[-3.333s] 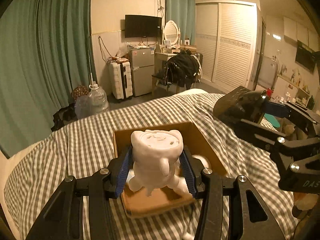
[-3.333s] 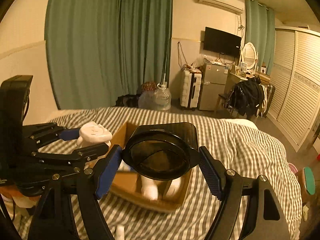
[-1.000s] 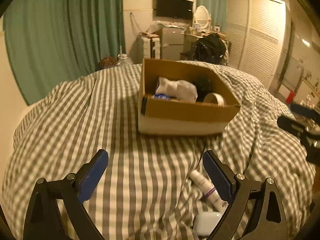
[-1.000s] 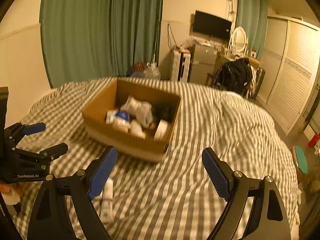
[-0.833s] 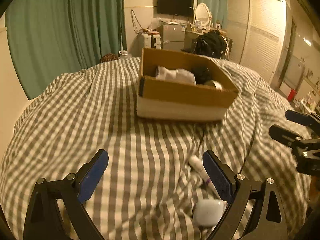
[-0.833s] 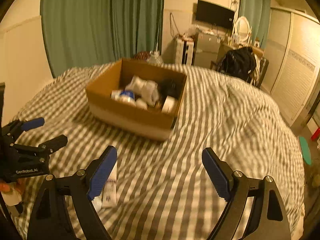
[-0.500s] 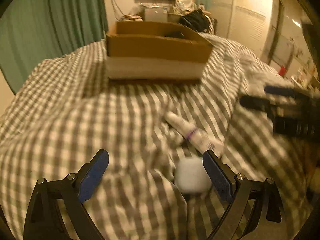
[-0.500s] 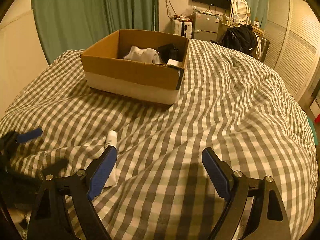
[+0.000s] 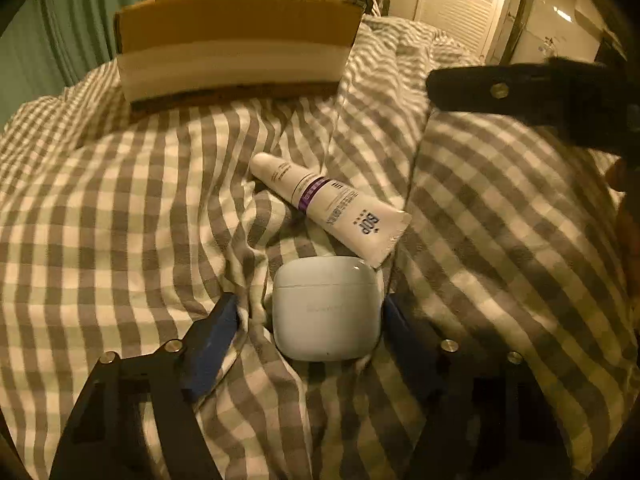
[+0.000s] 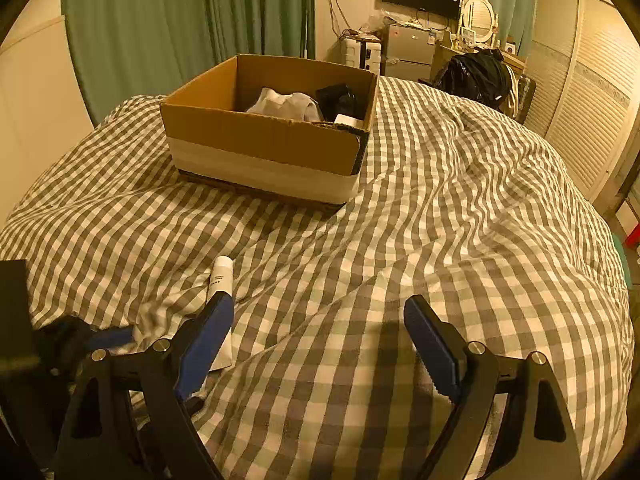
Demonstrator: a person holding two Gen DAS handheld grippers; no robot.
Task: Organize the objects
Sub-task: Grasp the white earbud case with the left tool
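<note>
Left gripper (image 9: 308, 320) jaws just been closing around white earbud case (image 9: 326, 308) on bed (image 9: 120, 208), left pad still off it; right gripper (image 10: 320, 334) jaws apart, empty

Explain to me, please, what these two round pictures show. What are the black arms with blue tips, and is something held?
They are two hand-held grippers; a camera on each looks along its fingers. In the left view, the left gripper has just been closing around a white earbud case on the checked bedcover, not yet clearly pinching it. A white tube lies beside it. In the right view, the right gripper is open and empty. The cardboard box already holds several things.
</note>
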